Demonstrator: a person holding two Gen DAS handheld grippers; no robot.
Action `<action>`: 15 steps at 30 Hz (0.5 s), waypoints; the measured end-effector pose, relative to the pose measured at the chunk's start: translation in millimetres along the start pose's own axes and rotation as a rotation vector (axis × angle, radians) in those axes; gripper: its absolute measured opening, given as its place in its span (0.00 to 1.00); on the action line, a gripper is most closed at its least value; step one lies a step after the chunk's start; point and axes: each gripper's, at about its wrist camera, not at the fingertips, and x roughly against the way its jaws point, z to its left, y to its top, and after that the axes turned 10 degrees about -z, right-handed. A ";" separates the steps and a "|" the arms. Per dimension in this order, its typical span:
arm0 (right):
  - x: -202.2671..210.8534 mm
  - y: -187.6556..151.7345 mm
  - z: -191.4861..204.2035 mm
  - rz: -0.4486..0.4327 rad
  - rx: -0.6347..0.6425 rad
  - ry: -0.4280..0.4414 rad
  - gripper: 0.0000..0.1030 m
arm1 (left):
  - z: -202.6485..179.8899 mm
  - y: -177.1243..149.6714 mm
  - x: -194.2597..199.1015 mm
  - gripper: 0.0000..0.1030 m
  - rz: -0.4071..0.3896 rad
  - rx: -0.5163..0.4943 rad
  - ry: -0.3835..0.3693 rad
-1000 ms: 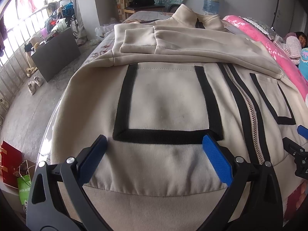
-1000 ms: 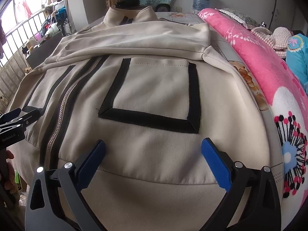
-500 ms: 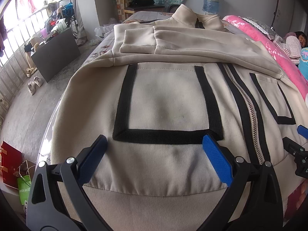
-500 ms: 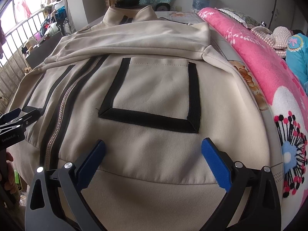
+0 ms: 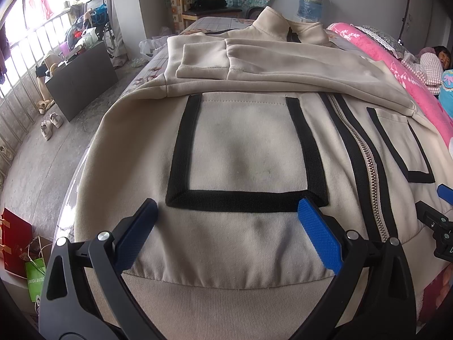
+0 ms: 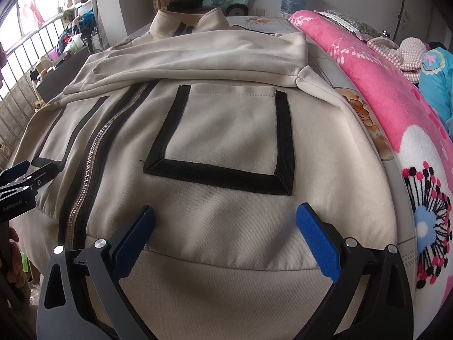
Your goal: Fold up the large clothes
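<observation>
A large beige zip jacket (image 5: 243,147) with black-trimmed pockets lies front-up on a bed, both sleeves folded across its chest. It also shows in the right wrist view (image 6: 226,130). My left gripper (image 5: 226,212) is open, hovering over the jacket's bottom hem below the left pocket. My right gripper (image 6: 225,215) is open over the hem below the right pocket. Neither holds cloth. The right gripper's tip shows at the right edge of the left wrist view (image 5: 441,221); the left gripper shows at the left edge of the right wrist view (image 6: 22,181).
A pink flowered blanket (image 6: 396,119) runs along the bed's right side, where a person (image 5: 433,62) lies. On the floor to the left are a dark box (image 5: 79,79), shoes (image 5: 51,124) and bags (image 5: 17,243). A chair (image 5: 203,0) and a water jug (image 5: 311,2) stand beyond the bed.
</observation>
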 end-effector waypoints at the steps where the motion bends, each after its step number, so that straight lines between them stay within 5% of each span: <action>1: 0.1 -0.1 0.1 0.000 -0.001 -0.001 0.94 | 0.0 -0.2 0.0 0.94 0.000 0.000 0.000; 15: 0.1 -0.4 1.6 0.009 -0.014 -0.012 0.94 | 0.5 -1.8 1.6 0.94 -0.012 -0.004 -0.005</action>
